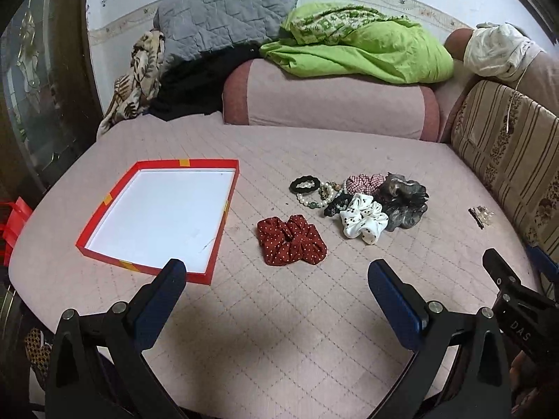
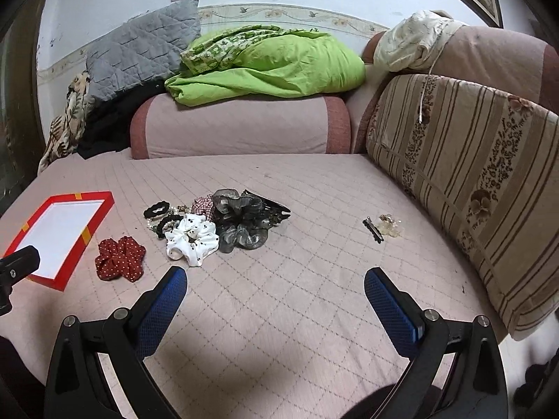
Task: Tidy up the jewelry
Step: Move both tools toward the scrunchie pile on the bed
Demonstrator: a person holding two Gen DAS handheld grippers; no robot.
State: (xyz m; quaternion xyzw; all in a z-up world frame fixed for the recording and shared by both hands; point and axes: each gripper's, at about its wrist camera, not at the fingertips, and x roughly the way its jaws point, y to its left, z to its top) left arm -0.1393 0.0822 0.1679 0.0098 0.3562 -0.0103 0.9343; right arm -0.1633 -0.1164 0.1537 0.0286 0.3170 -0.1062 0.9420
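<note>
A shallow red box [image 1: 104, 206] with a white bottom lies on the pink quilted seat, left of centre; the same red box [image 2: 101, 209] shows at the left edge of the right wrist view. A red dotted scrunchie [image 1: 291, 240] [image 2: 120, 253] lies alone beside it. Further right is a pile: white dotted scrunchie [image 1: 363, 221] [image 2: 192, 239], grey sheer scrunchie [image 1: 405, 202] [image 2: 242, 223], checked scrunchie [image 1: 363, 181], black scrunchie [image 1: 305, 185] [image 2: 156, 209], bead bracelets [image 1: 319, 202]. My left gripper [image 1: 277, 272] hangs open, nothing between its fingers. My right gripper [image 2: 276, 279] is open too.
A black hair clip [image 2: 373, 229] and a clear clip [image 2: 389, 225] lie apart near the striped cushion [image 2: 471, 181]. A pink bolster [image 1: 332, 104] with green bedding [image 1: 367, 52] and a grey quilted pillow [image 1: 223, 10] lines the back. The right gripper's body [image 1: 517, 300] shows at the right edge.
</note>
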